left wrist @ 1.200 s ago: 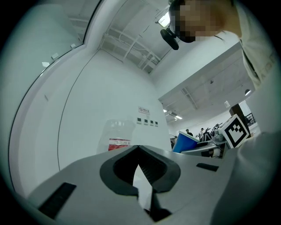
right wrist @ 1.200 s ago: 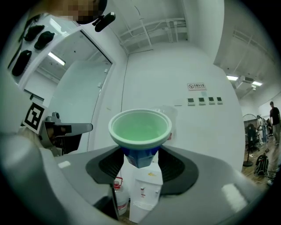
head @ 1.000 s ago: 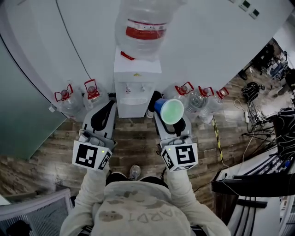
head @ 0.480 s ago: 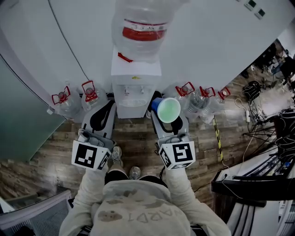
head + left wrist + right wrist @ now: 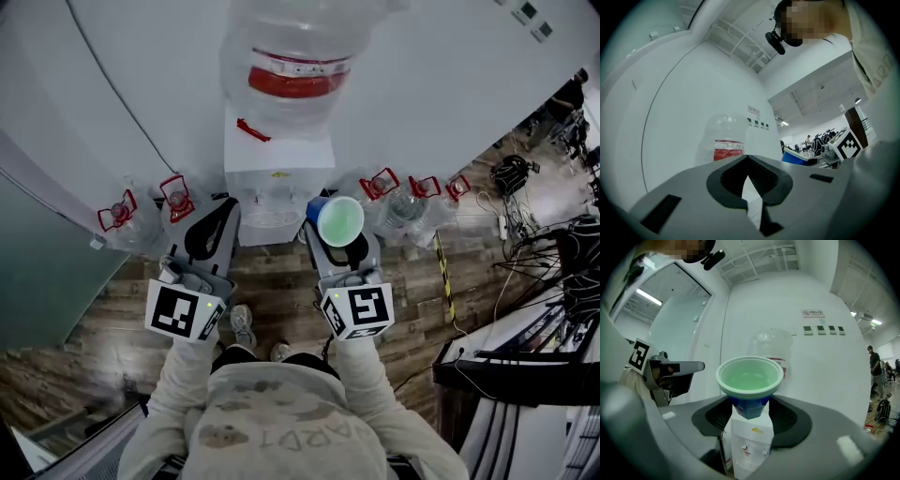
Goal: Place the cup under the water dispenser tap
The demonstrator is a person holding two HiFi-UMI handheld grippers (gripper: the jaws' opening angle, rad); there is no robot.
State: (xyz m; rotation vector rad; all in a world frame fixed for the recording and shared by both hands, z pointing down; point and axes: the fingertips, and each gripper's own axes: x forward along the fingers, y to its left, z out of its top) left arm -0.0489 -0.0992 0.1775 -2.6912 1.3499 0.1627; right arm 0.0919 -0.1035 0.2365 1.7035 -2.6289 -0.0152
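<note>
Cup (image 5: pixel 339 221) clamped in right gripper (image 5: pixel 343 246), held short of the water dispenser (image 5: pixel 278 183), not yet under its taps (image 5: pixel 275 199)
Right gripper view: both jaws press on the blue lower body of the cup (image 5: pixel 750 380), which stands upright, mouth up, green inside showing; dispenser front (image 5: pixel 749 446) lies straight beyond and lower in the picture, taps (image 5: pixel 753 449) below the cup's base. Head view: cup sits just to the right of the dispenser's front corner, apart from it. Left gripper (image 5: pixel 221 208): jaws together at the tips, nothing between them, held off the dispenser's left side, touching nothing. Large inverted bottle (image 5: pixel 295 66) with red label tops the dispenser. Spare bottles with red handles stand on the wooden floor (image 5: pixel 281 281) at left (image 5: pixel 178 202) and right (image 5: pixel 403 202) of it
</note>
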